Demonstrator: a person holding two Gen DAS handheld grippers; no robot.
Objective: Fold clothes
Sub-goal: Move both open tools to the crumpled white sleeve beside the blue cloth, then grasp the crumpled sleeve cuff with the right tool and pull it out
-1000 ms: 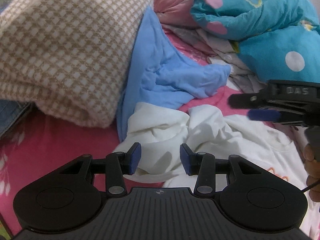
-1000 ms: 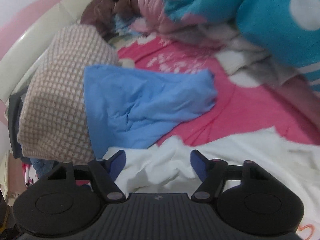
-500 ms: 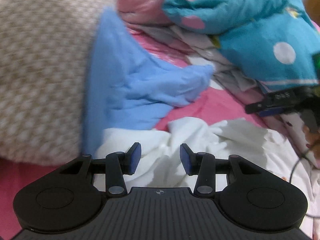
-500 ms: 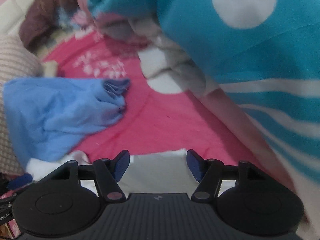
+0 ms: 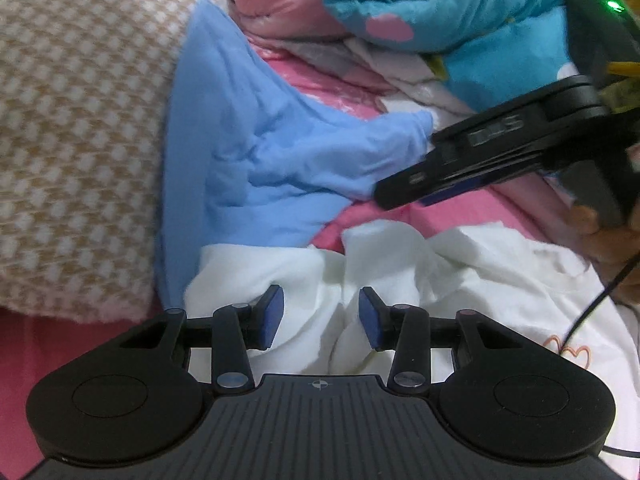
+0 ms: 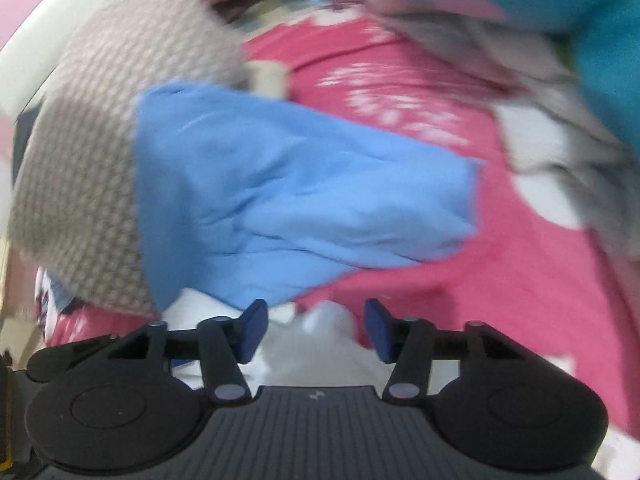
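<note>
A crumpled white T-shirt (image 5: pixel 460 272) lies on the pink bedsheet (image 5: pixel 500 208). My left gripper (image 5: pixel 320 318) hangs over its bunched edge, open, with a white fold lying between the pads. A light blue garment (image 5: pixel 280 152) lies just beyond, leaning on a beige checked blanket (image 5: pixel 80 120). My right gripper (image 5: pixel 400 192) comes in from the right, its tip at the blue garment's corner. In the blurred right wrist view its jaws (image 6: pixel 316 330) are closing, with a bump of white T-shirt (image 6: pixel 328 320) between the pads, which do not press on it. The blue garment (image 6: pixel 300 200) lies ahead.
A teal duvet with pink and white dots (image 5: pixel 460 20) is piled at the back right over grey and white cloth (image 5: pixel 400 64). A person's hand (image 5: pixel 608 240) holds the right gripper, and a black cable (image 5: pixel 592 312) trails over the T-shirt. The checked blanket (image 6: pixel 80 160) walls off the left.
The right gripper has swung back left, from the teal duvet to the blue garment's corner, and its jaws have narrowed. The left gripper shifted a little; its opening is unchanged.
</note>
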